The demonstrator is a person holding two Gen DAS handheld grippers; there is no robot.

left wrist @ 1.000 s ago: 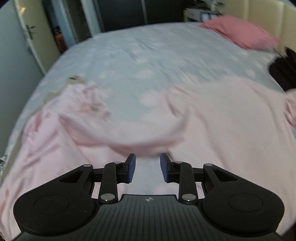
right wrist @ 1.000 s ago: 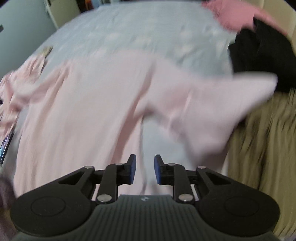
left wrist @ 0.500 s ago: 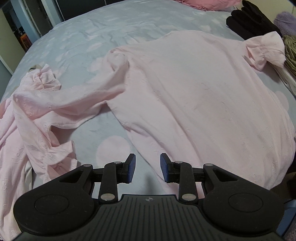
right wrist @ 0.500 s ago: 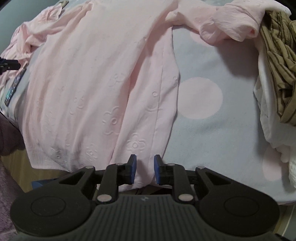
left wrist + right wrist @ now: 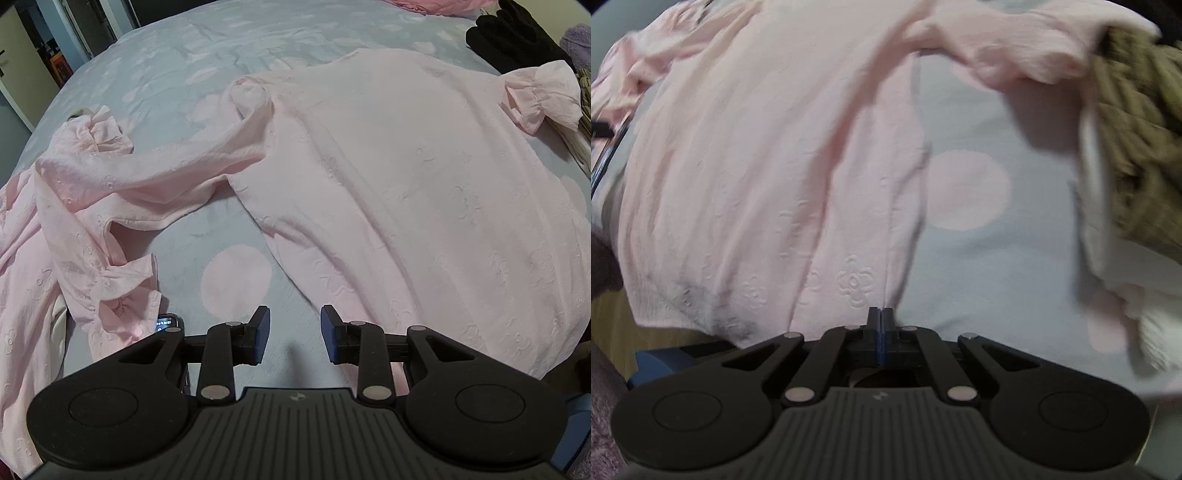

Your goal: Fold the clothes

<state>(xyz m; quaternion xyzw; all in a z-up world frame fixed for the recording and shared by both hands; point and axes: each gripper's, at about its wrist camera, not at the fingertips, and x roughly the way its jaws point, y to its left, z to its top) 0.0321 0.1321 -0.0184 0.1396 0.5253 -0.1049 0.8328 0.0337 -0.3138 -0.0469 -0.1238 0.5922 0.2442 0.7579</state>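
Note:
A pale pink embossed blouse point(image 5: 406, 177) lies spread flat on the bed, its left sleeve point(image 5: 147, 173) bent across the sheet and its right ruffled cuff point(image 5: 543, 92) at the far right. It also shows in the right wrist view point(image 5: 768, 155). My left gripper point(image 5: 294, 330) is open and empty, over the sheet just left of the blouse's lower edge. My right gripper point(image 5: 880, 328) is shut at the blouse's lower right hem; whether cloth is between its pads is hidden.
The bed sheet point(image 5: 236, 280) is grey with pink dots. Another pink garment point(image 5: 26, 266) lies at the left, with a small device point(image 5: 166, 321) beside it. Black clothes point(image 5: 517, 33) lie at the far right. A brown striped garment on white cloth point(image 5: 1134, 147) lies right.
My right gripper has closed at the blouse's lower right hem and moved in closer. My left gripper stays open and has barely moved since half a second ago.

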